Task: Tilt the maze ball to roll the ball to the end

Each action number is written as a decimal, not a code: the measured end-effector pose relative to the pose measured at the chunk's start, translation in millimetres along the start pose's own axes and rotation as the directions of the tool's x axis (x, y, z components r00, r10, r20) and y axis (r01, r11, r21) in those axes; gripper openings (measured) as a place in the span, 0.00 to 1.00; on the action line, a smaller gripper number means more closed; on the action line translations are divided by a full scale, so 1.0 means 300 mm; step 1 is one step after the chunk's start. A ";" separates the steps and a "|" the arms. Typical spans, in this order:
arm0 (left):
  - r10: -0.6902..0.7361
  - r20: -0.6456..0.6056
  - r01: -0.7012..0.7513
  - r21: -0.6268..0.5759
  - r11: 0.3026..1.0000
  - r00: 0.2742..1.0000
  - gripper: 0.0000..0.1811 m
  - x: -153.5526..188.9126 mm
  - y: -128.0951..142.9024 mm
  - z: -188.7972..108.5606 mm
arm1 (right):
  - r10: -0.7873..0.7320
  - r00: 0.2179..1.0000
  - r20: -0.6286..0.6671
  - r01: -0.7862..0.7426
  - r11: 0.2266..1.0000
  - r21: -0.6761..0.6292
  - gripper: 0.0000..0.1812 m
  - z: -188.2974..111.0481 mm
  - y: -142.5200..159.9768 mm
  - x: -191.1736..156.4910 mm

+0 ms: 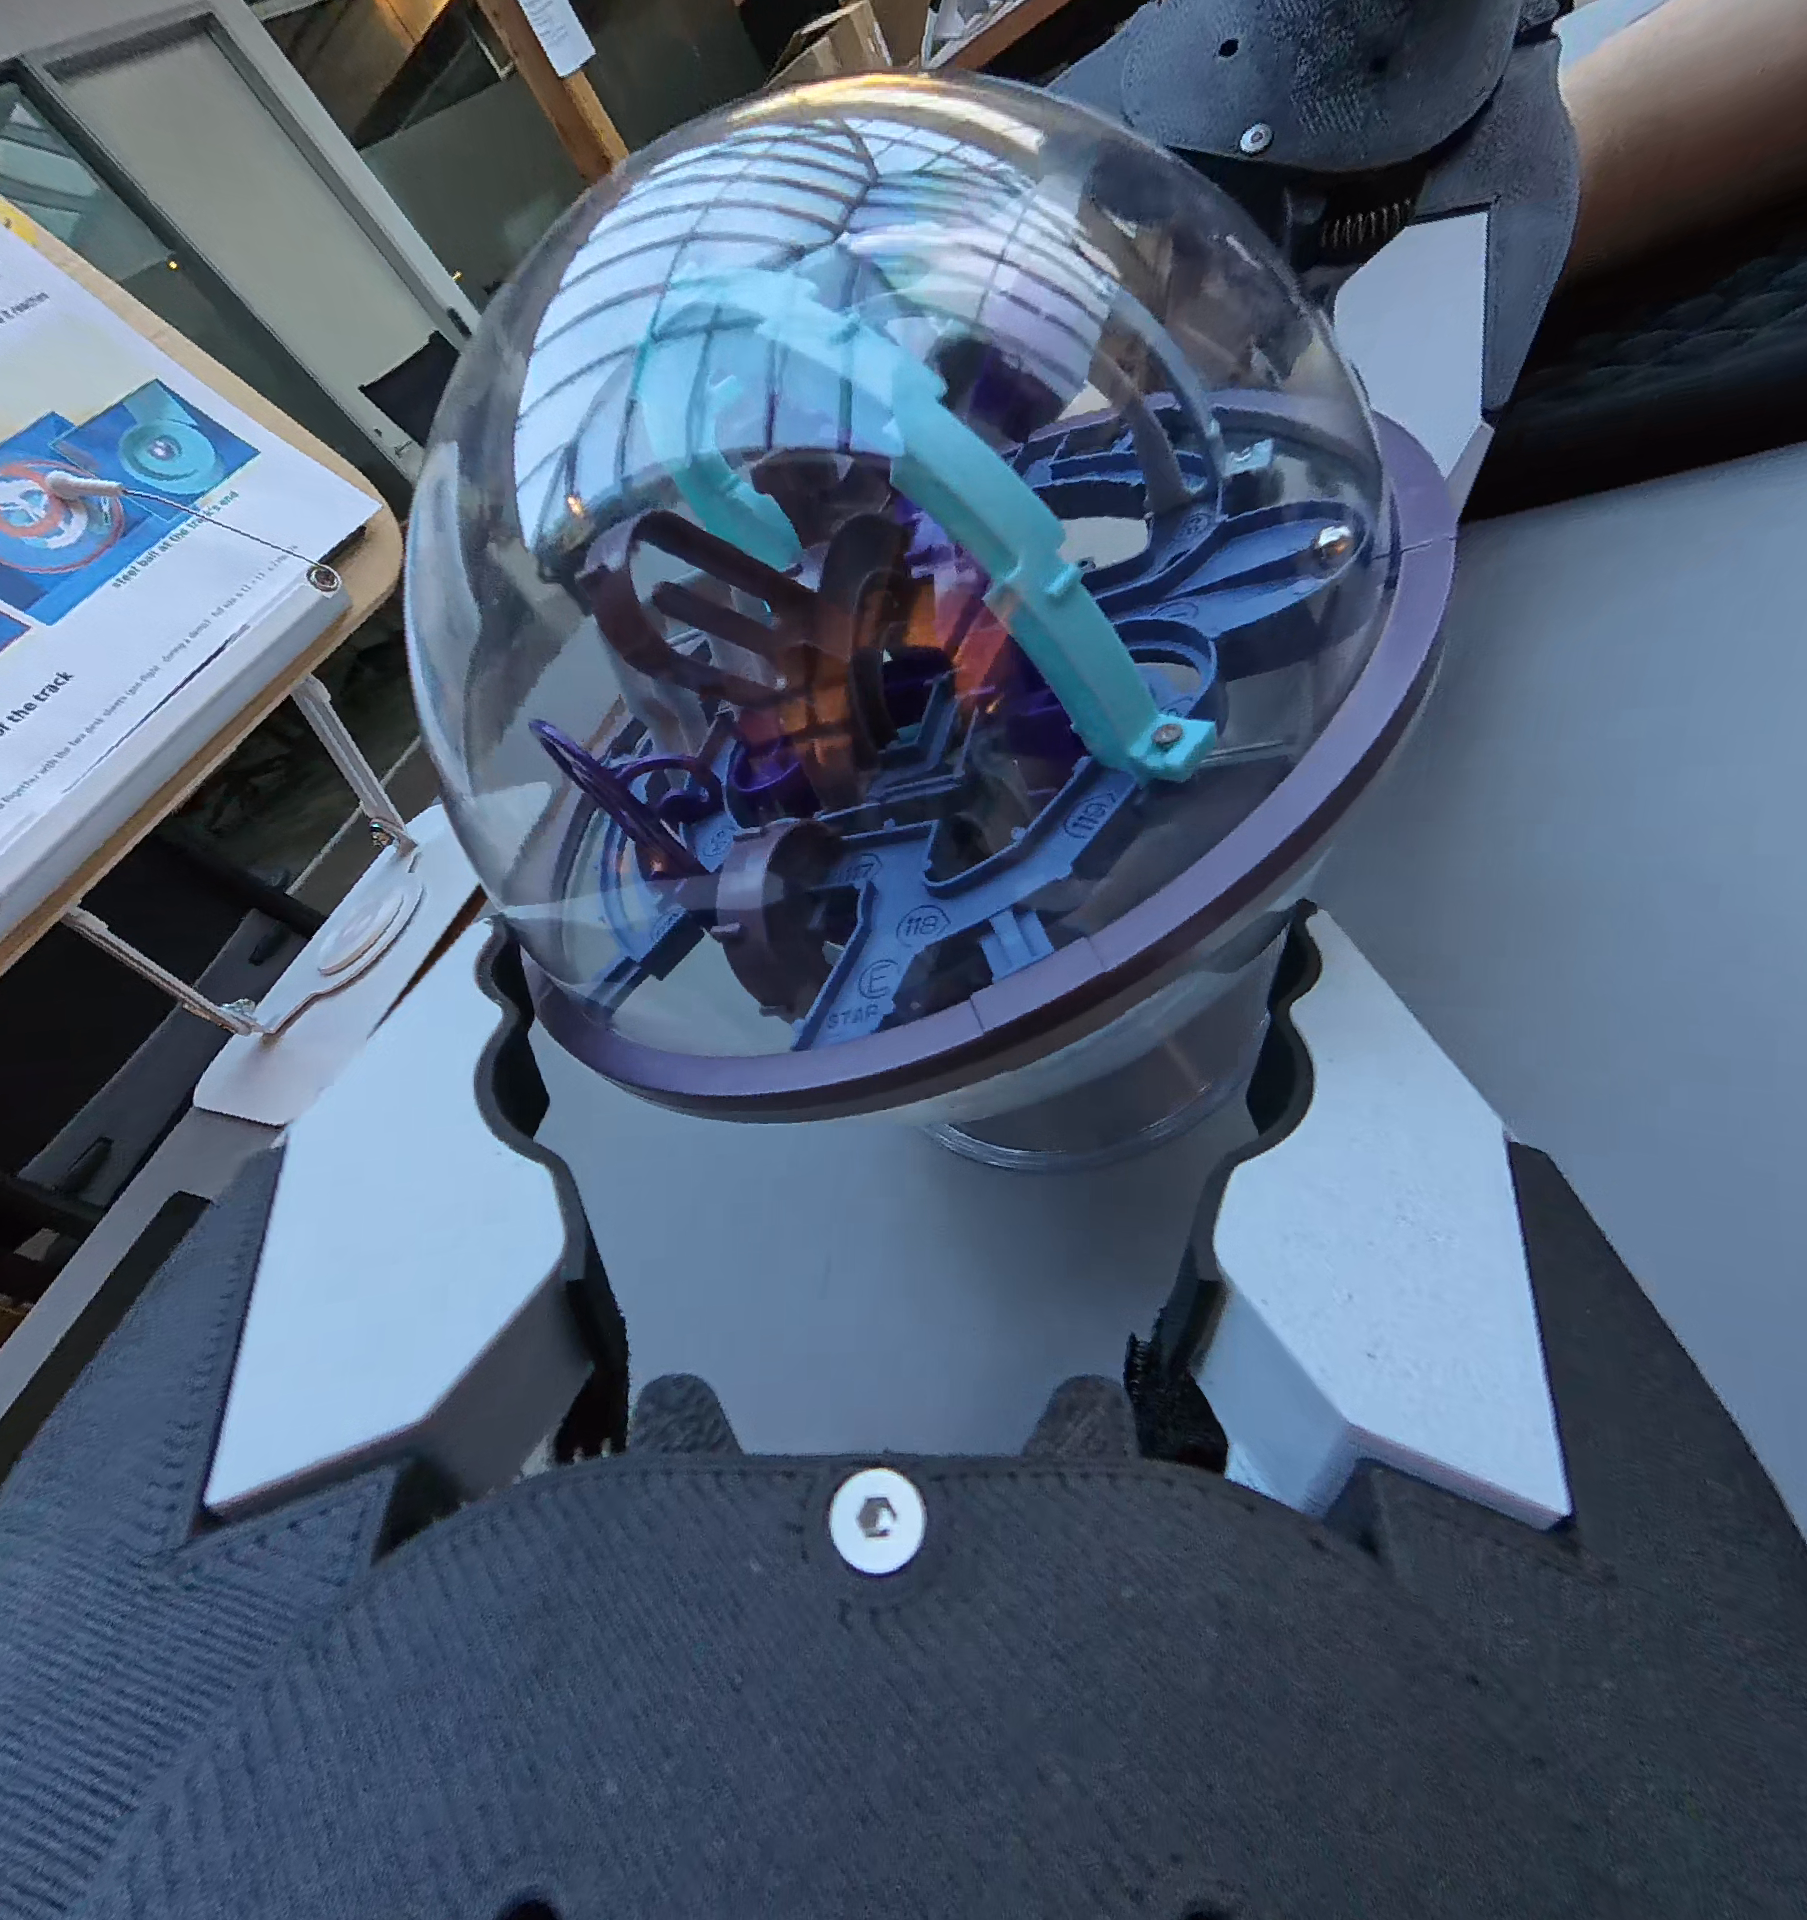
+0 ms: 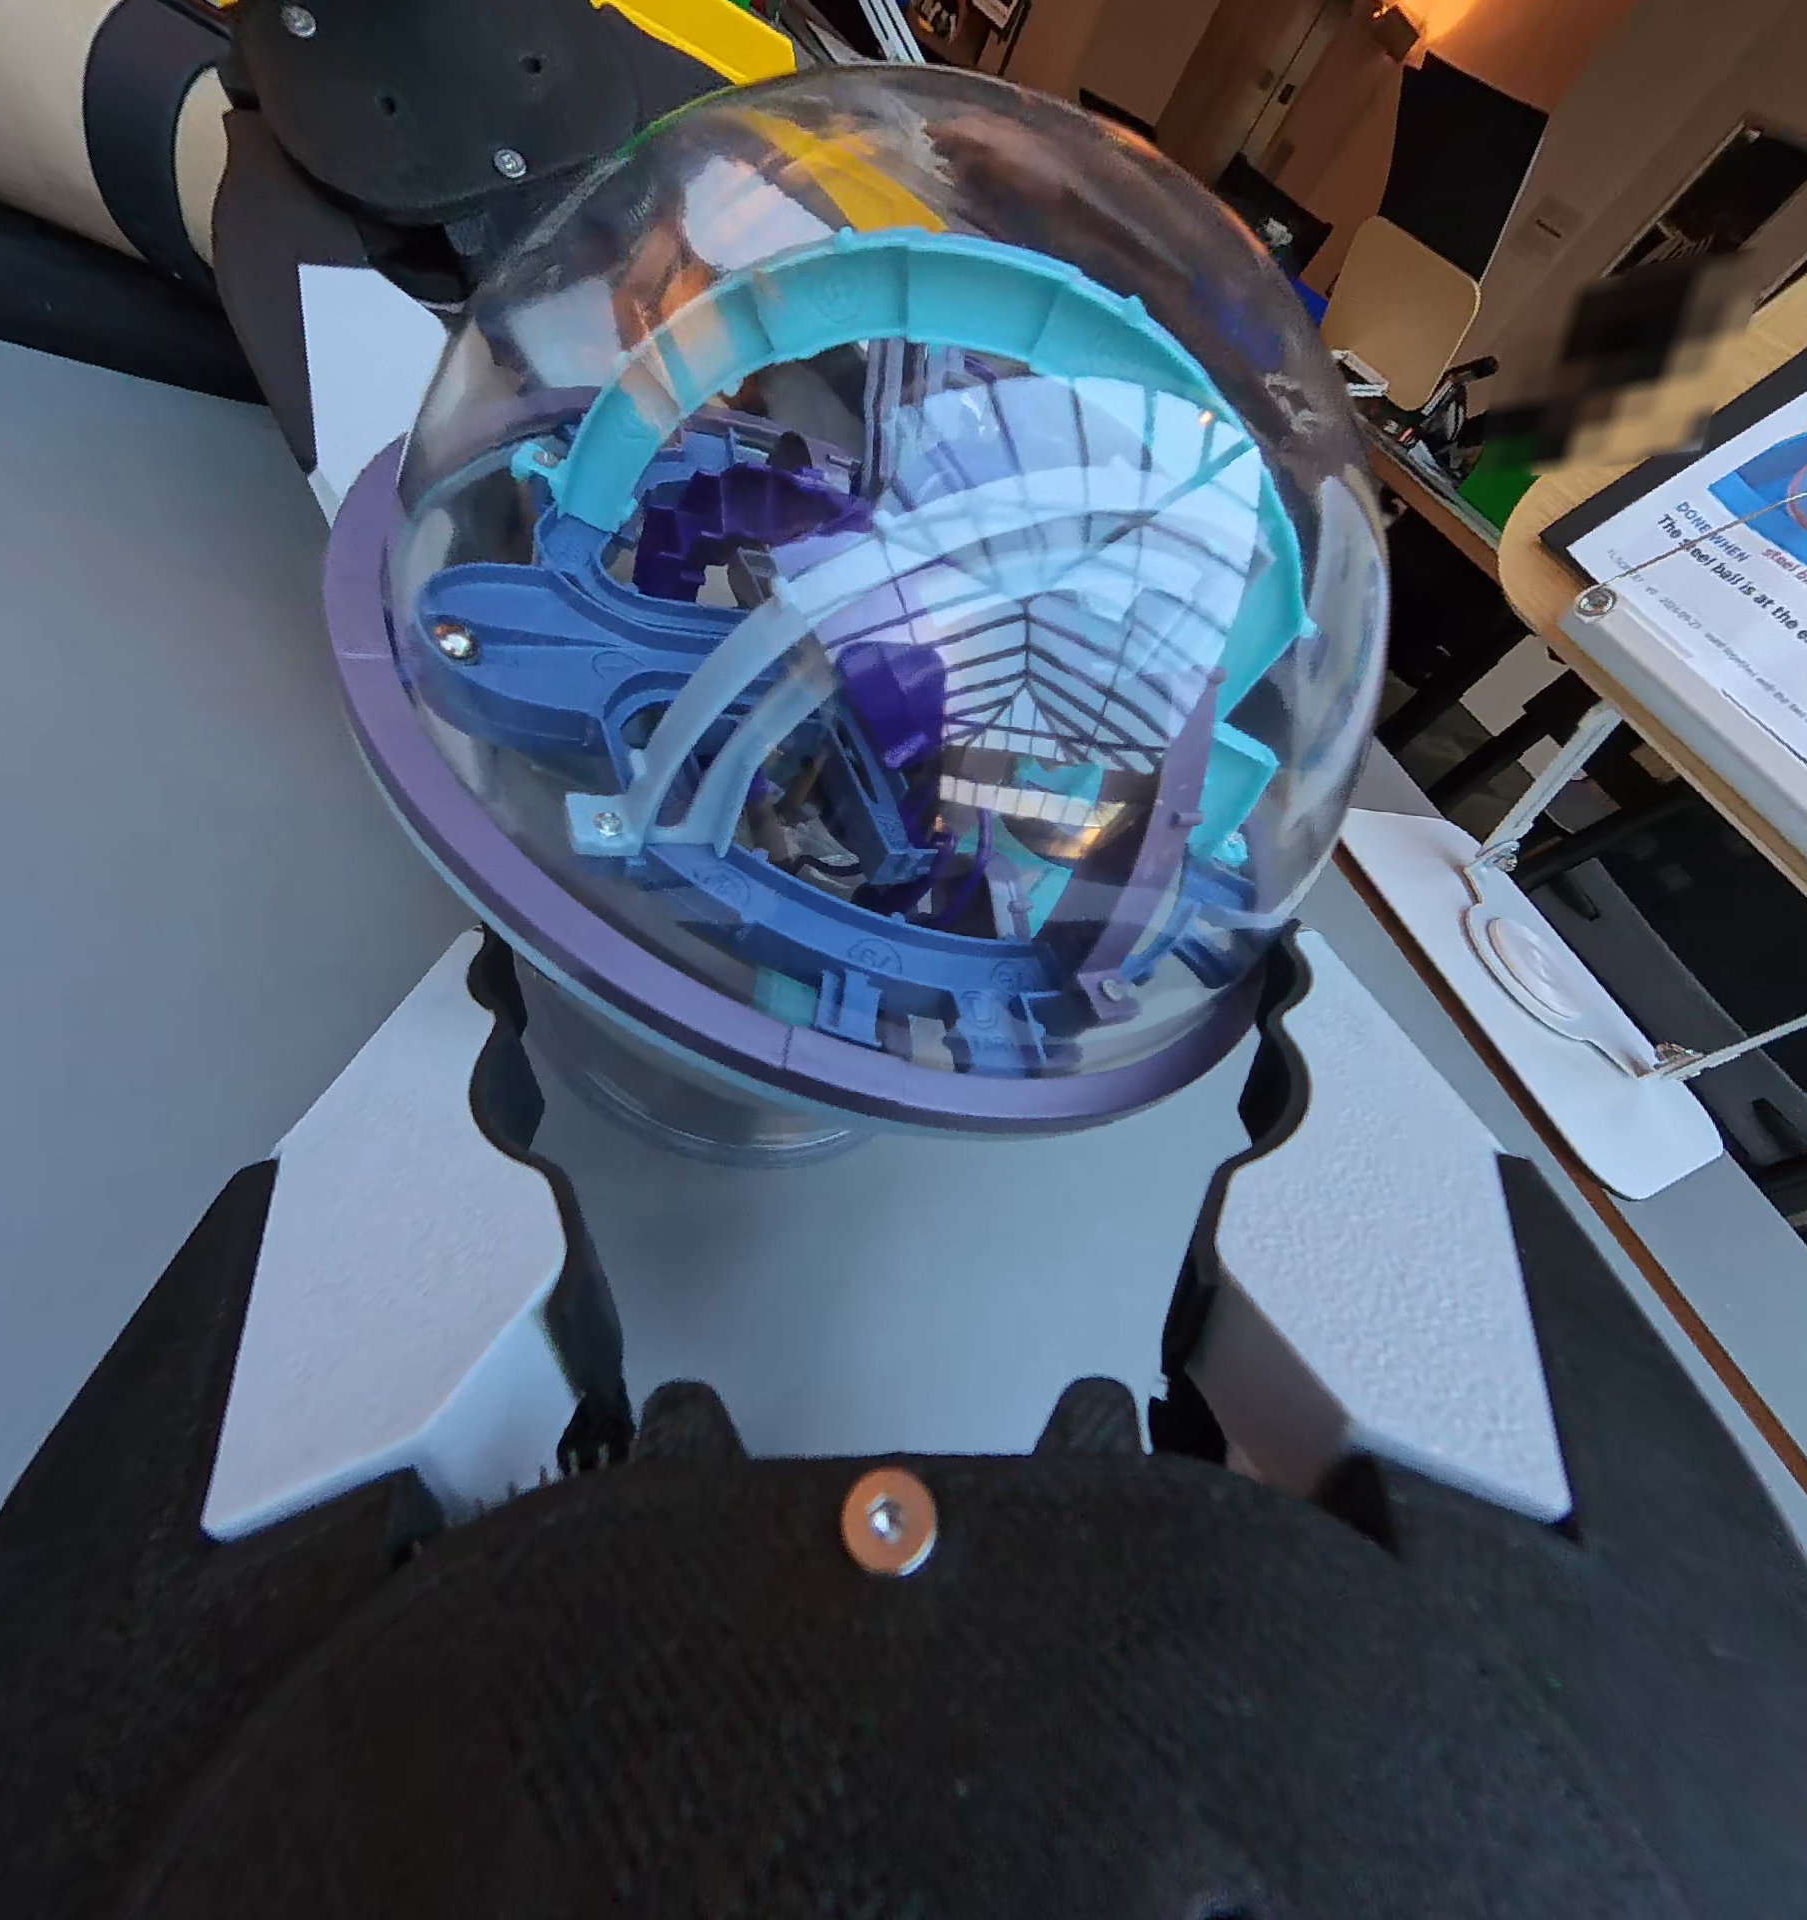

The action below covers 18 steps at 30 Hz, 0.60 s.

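The maze ball (image 1: 878, 582) is a clear sphere with a purple ring around its middle and blue, teal and brown tracks inside. It is tilted over a clear stand (image 1: 1086, 1127) on the grey table. A small steel ball (image 1: 1335, 540) lies on a blue track near the ring; it also shows in the right wrist view (image 2: 454, 639). My left gripper (image 1: 894, 987) is shut on the sphere's lower part, one finger on each side. My right gripper (image 2: 888, 997) grips the maze ball (image 2: 878, 623) the same way from the opposite side.
An instruction sheet on a tilted board (image 1: 151, 582) stands on a white base plate (image 1: 338, 977) beside the ball; it also shows in the right wrist view (image 2: 1730, 623). The grey table (image 1: 1657, 935) spreads around. A person's forearm (image 1: 1709, 135) is behind the far gripper.
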State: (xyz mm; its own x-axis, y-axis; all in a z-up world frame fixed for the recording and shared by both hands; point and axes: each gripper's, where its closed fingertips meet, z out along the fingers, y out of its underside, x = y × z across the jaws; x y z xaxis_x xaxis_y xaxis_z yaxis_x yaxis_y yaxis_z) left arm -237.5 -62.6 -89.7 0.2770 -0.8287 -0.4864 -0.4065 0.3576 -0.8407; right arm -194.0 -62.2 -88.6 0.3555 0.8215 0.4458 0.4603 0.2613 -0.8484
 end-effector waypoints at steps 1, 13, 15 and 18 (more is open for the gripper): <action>0.004 0.004 -0.004 0.000 1.000 1.000 0.77 -0.001 0.001 0.001 | -0.003 1.000 -0.005 0.003 1.000 0.001 0.77 0.002 -0.001 0.001; 0.010 -0.005 -0.010 -0.017 1.000 1.000 0.76 0.002 0.012 -0.001 | -0.077 0.995 -0.059 0.077 0.997 -0.006 0.77 -0.003 0.001 0.003; 0.013 -0.003 -0.013 -0.017 1.000 1.000 0.76 0.005 0.009 -0.003 | -0.109 0.991 -0.077 0.107 0.994 -0.024 0.76 -0.001 0.009 0.003; 0.012 -0.003 -0.012 -0.022 1.000 1.000 0.76 0.006 0.010 -0.002 | -0.133 0.986 -0.104 0.128 0.990 -0.052 0.77 0.005 0.016 0.006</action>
State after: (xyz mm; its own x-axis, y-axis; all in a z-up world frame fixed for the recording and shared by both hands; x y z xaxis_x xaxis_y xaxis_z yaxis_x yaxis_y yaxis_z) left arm -238.8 -63.2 -92.9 0.2698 -0.8254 -0.4959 -0.4287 0.3582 -0.8294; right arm -192.4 -58.6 -92.2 0.3740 0.7219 0.5822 0.5441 0.3375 -0.7681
